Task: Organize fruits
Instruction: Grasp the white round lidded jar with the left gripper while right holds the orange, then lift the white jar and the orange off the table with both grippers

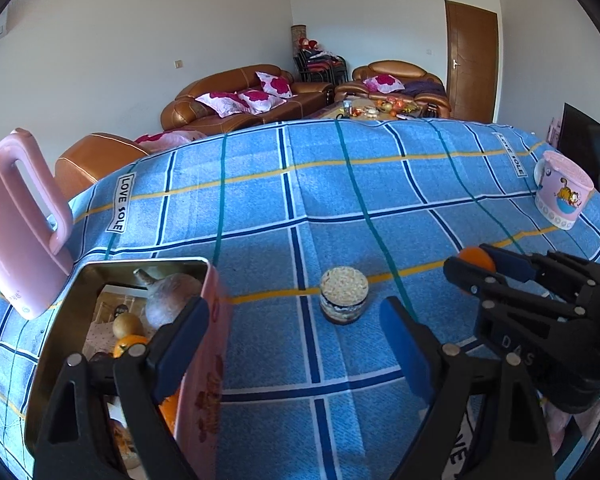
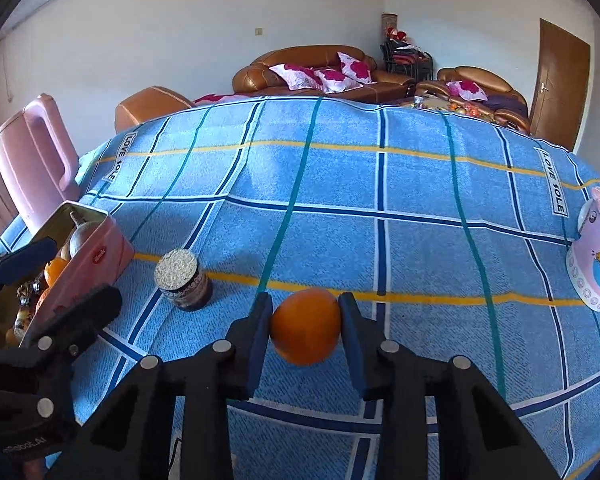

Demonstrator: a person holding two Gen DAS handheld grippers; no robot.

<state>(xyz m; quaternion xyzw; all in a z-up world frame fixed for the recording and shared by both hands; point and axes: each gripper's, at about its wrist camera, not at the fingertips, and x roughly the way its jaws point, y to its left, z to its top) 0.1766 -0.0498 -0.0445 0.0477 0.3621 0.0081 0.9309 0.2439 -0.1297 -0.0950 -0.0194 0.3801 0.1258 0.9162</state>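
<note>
Beyond the far edge of your table's blue checked cloth [image 1: 340, 184] you face white walls [image 1: 140, 40] in bright daylight. A brown leather sofa [image 1: 236, 100] with pink-flowered cushions [image 1: 256, 96] sits along the left wall, an armchair [image 1: 396, 80] beside a low, cluttered coffee table [image 1: 364, 110]. A brown wooden door [image 1: 472, 60] stands shut on your right.

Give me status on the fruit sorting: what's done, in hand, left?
Done: the pink tin already holds several fruits, including oranges and a pear. In hand: the right gripper is shut on an orange; the left gripper is open, one finger over the tin. Left: getting that orange into the tin. No other loose fruit shows on the blue cloth.
</note>
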